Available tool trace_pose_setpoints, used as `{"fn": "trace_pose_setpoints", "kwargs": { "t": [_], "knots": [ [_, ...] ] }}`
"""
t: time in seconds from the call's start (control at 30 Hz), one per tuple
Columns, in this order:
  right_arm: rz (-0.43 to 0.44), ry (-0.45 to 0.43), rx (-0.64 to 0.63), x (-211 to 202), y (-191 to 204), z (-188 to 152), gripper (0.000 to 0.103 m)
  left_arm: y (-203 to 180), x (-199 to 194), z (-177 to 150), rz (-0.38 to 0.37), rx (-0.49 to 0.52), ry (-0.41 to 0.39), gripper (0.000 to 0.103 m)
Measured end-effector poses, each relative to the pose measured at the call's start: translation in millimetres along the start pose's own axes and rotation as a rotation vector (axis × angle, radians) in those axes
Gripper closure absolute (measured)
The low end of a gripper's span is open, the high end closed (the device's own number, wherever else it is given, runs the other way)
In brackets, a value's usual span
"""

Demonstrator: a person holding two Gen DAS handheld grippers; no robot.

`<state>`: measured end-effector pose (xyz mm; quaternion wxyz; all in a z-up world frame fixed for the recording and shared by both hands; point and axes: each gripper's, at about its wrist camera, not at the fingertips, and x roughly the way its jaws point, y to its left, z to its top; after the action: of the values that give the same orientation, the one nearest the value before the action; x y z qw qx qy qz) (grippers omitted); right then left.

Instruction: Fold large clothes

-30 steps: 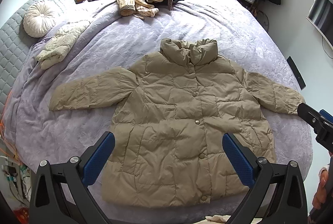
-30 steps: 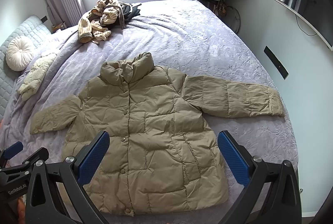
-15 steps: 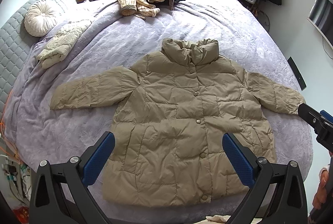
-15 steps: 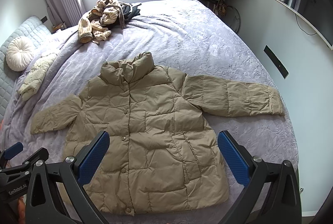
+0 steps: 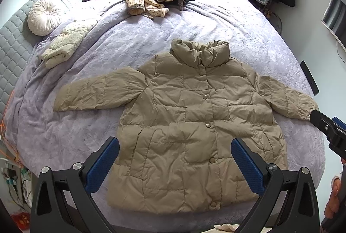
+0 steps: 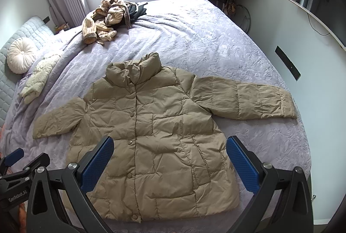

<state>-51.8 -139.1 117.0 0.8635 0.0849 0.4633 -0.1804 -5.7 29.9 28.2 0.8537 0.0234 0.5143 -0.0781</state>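
A tan puffer jacket (image 5: pixel 190 120) lies flat and buttoned on the purple bed, front up, both sleeves spread sideways; it also shows in the right wrist view (image 6: pixel 151 129). My left gripper (image 5: pixel 175 161) is open and empty, held above the jacket's lower hem. My right gripper (image 6: pixel 170 159) is open and empty, also above the hem. The right gripper also shows at the right edge of the left wrist view (image 5: pixel 328 129), just past the jacket's right cuff. The left gripper shows at the left edge of the right wrist view (image 6: pixel 15 163).
A pile of striped and dark clothes (image 5: pixel 155 1) lies at the far side of the bed (image 5: pixel 248 29). A cream folded garment (image 5: pixel 64 44) and a round pillow (image 5: pixel 43 16) lie far left. A wall with a TV (image 6: pixel 317 1) runs along the right.
Both views have shifted very slightly; the jacket has not moved and both grippers remain open.
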Motion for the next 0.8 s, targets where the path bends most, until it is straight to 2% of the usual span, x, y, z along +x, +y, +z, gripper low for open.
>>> {"fn": "trace_pose_setpoints", "kwargs": {
  "t": [0.8],
  "knots": [
    [0.003, 0.008, 0.0, -0.3, 5.0, -0.2, 0.0, 0.0, -0.8, -0.2, 0.002, -0.002, 0.004, 0.0]
  ]
}}
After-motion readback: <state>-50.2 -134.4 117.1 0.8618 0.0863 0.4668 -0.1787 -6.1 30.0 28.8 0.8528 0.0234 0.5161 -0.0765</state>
